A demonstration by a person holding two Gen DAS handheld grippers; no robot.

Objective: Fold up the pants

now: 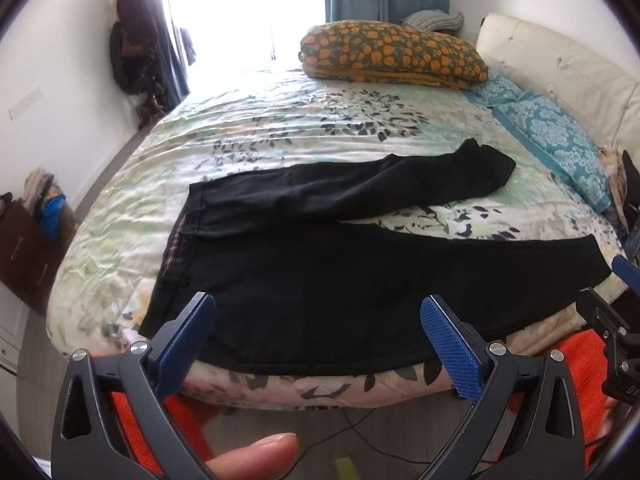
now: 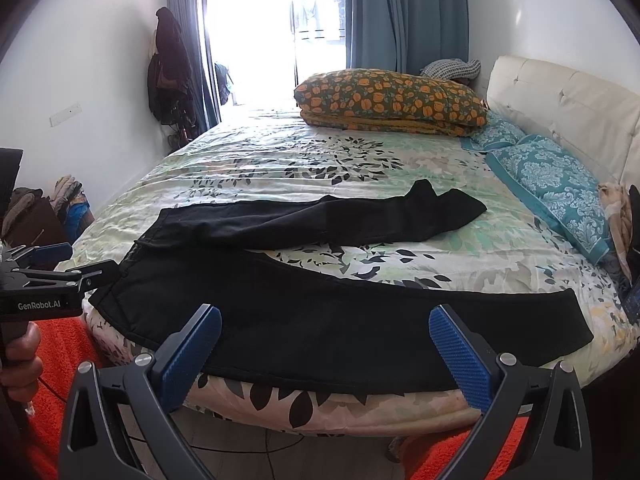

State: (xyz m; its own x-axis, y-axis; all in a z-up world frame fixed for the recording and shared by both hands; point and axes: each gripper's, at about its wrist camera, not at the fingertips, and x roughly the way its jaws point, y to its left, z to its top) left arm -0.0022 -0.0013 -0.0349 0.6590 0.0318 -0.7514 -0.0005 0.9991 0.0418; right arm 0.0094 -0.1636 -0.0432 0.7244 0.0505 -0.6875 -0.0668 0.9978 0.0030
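Observation:
Black pants (image 1: 320, 280) lie spread flat on the floral bedspread (image 1: 280, 120), waistband to the left, legs running right. The near leg lies along the front edge of the bed; the far leg angles away with its cuff folded over. The pants also show in the right wrist view (image 2: 320, 312). My left gripper (image 1: 318, 312) is open and empty, hovering just before the seat and near leg. My right gripper (image 2: 325, 320) is open and empty above the near leg. The left gripper also shows at the left edge of the right wrist view (image 2: 60, 264).
An orange floral pillow (image 2: 392, 100) and teal pillows (image 2: 560, 184) lie at the back and right of the bed. A cream headboard (image 2: 560, 96) stands right. An orange rug (image 2: 60, 360) and a black cable (image 1: 360, 432) lie on the floor below.

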